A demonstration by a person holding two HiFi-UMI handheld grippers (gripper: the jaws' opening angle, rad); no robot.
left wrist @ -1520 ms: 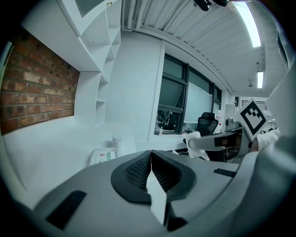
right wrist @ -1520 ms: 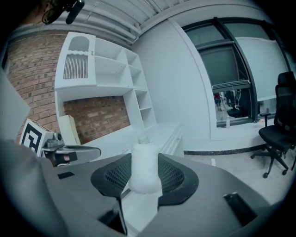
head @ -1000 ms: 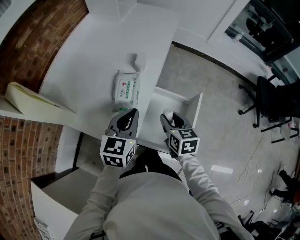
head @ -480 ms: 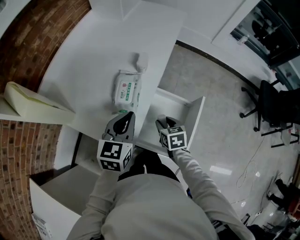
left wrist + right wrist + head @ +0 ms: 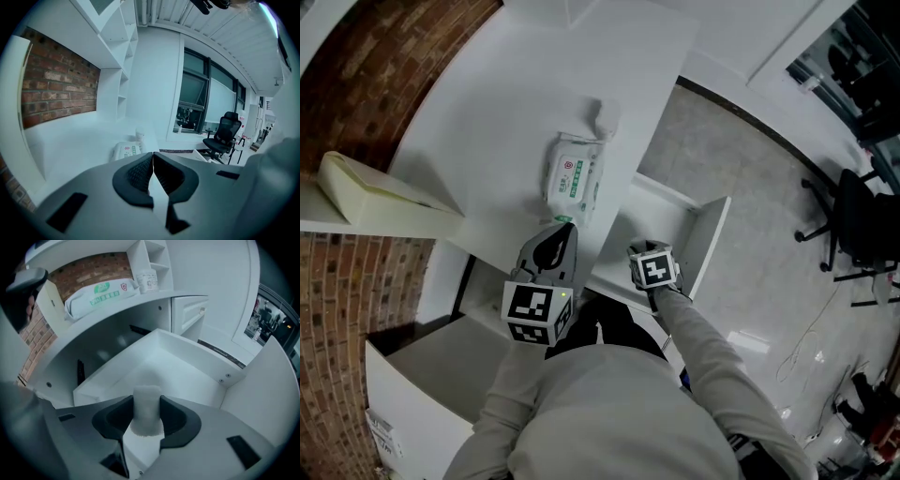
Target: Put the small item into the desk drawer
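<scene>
A small white foam-like item sits upright between the pads of my right gripper, which is shut on it. It hangs just above the open white desk drawer. In the head view only the right gripper's marker cube shows, over the near end of the drawer; its jaws and the item are hidden beneath it. My left gripper hovers over the desk's front edge, left of the drawer. Its jaws are shut with nothing between them.
A pack of wet wipes and a small white cup lie on the white desk. A brick wall stands at the left. An open white box is at lower left. An office chair stands on the floor to the right.
The right gripper has drawn back toward me and tipped down over the drawer, so its jaws and the white item went out of the head view. The left gripper has barely moved.
</scene>
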